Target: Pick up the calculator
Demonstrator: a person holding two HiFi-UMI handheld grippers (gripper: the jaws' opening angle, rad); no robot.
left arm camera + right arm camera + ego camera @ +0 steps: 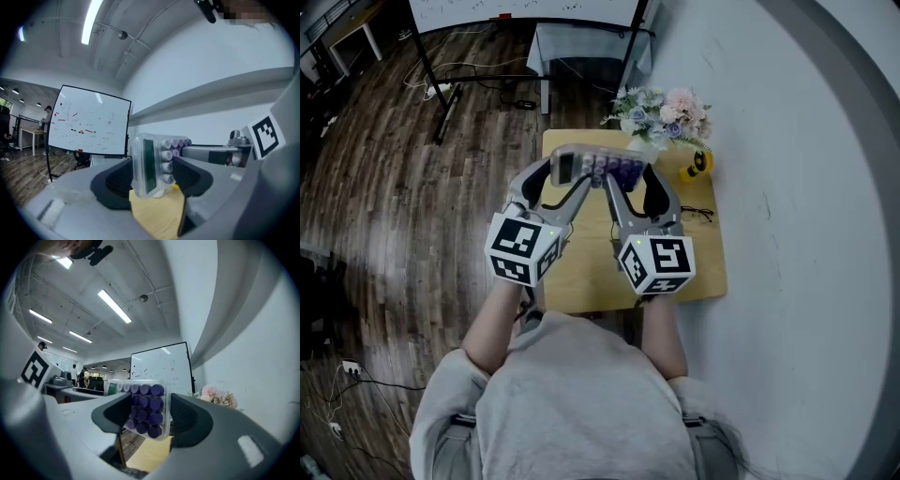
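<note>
The calculator (596,168) is a clear-cased one with purple and white round keys and a green display. It hangs in the air over the far part of the small wooden table (581,281). My left gripper (557,172) is shut on its display end, and my right gripper (628,174) is shut on its purple-key end. In the left gripper view the calculator (149,164) stands on edge between the dark pads of the left gripper (151,177). In the right gripper view the purple keys of the calculator (146,408) fill the gap of the right gripper (147,417).
A bouquet of pale flowers (664,116) stands at the table's far right corner. A small yellow object (697,165) and a pair of glasses (697,214) lie along the right edge. A white wall runs close on the right. A whiteboard (89,123) stands beyond the table.
</note>
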